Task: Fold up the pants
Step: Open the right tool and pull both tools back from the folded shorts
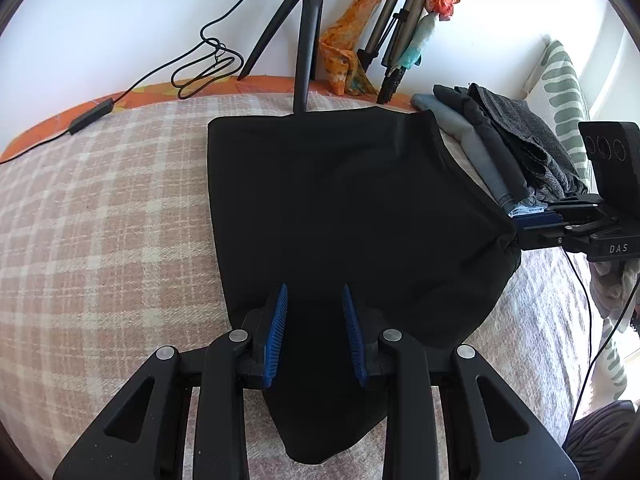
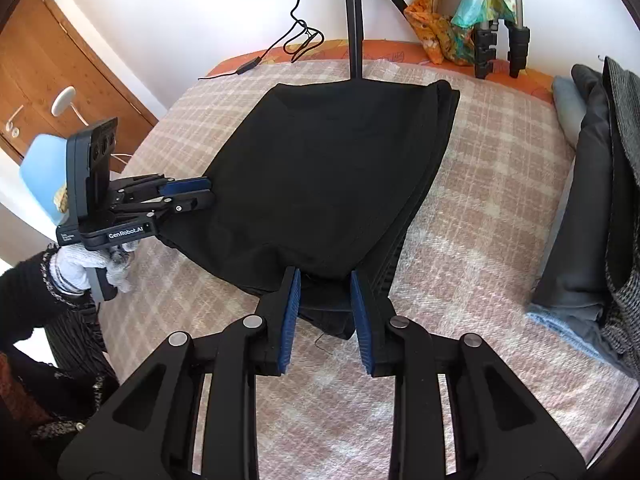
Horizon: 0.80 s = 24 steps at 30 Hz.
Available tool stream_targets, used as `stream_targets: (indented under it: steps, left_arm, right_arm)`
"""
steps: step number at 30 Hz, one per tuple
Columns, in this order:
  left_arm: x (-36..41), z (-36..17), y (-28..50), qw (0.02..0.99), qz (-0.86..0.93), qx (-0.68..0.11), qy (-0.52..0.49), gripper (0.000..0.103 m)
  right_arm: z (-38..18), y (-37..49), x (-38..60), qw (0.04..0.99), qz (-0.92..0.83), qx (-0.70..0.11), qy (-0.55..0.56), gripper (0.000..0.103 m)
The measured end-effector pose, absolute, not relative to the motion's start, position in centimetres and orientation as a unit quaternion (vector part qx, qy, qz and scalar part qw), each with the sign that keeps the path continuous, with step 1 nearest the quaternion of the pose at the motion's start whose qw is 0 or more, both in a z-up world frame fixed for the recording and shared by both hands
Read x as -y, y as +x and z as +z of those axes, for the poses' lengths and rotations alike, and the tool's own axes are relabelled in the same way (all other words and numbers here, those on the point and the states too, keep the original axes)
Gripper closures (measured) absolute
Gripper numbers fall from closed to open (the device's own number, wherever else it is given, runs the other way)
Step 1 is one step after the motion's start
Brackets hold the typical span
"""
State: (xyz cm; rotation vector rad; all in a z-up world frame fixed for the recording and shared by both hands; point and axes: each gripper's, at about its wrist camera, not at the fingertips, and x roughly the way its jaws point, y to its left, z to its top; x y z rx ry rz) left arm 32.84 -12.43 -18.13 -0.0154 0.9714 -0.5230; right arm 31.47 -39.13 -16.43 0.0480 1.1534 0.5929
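Observation:
The black pants (image 1: pixel 340 200) lie folded over on the plaid blanket, and they also show in the right wrist view (image 2: pixel 328 176). My left gripper (image 1: pixel 316 292) stands open, its blue pads on either side of the near edge of the fabric. It also shows in the right wrist view (image 2: pixel 204 194) at the pants' left edge. My right gripper (image 2: pixel 325 278) is open too, its pads straddling the near corner of the pants. In the left wrist view it (image 1: pixel 520 228) touches the pants' right edge, where the cloth bunches.
A pile of folded grey and dark clothes (image 1: pixel 500 148) lies right of the pants, seen also in the right wrist view (image 2: pixel 592 216). Tripod legs (image 1: pixel 304 40), a cable (image 1: pixel 204 68) and colourful scarves (image 1: pixel 344 60) stand at the bed's far edge. A leaf-pattern pillow (image 1: pixel 560 88) lies far right.

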Motion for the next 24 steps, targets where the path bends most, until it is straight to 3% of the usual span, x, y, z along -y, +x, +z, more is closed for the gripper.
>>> stream_targets:
  steps: [7, 10, 11, 16, 24]
  left_arm:
    - [12.6, -18.2, 32.7, 0.852, -0.247, -0.462, 0.0, 0.076]
    - [12.6, -18.2, 32.8, 0.852, -0.246, -0.462, 0.0, 0.076]
    - [12.6, -18.1, 32.7, 0.852, -0.246, -0.462, 0.0, 0.076]
    - [12.8, -18.2, 32.7, 0.854, -0.242, -0.46, 0.006, 0.076]
    - [12.7, -18.1, 32.6, 0.854, -0.243, -0.46, 0.008, 0.076]
  right_arm:
    - [-16.4, 32.5, 39.4, 0.786, 0.299, -0.54, 0.015, 0.074]
    - [-16.8, 33.0, 38.9, 0.782, 0.313, -0.539, 0.012, 0.047]
    - [-17.0, 33.3, 38.7, 0.782, 0.315, -0.537, 0.011, 0.044]
    - [-17.4, 34.5, 38.6, 0.764, 0.348, -0.54, 0.065, 0.044]
    - [-17.8, 33.6, 39.5, 0.755, 0.35, -0.553, 0.05, 0.044]
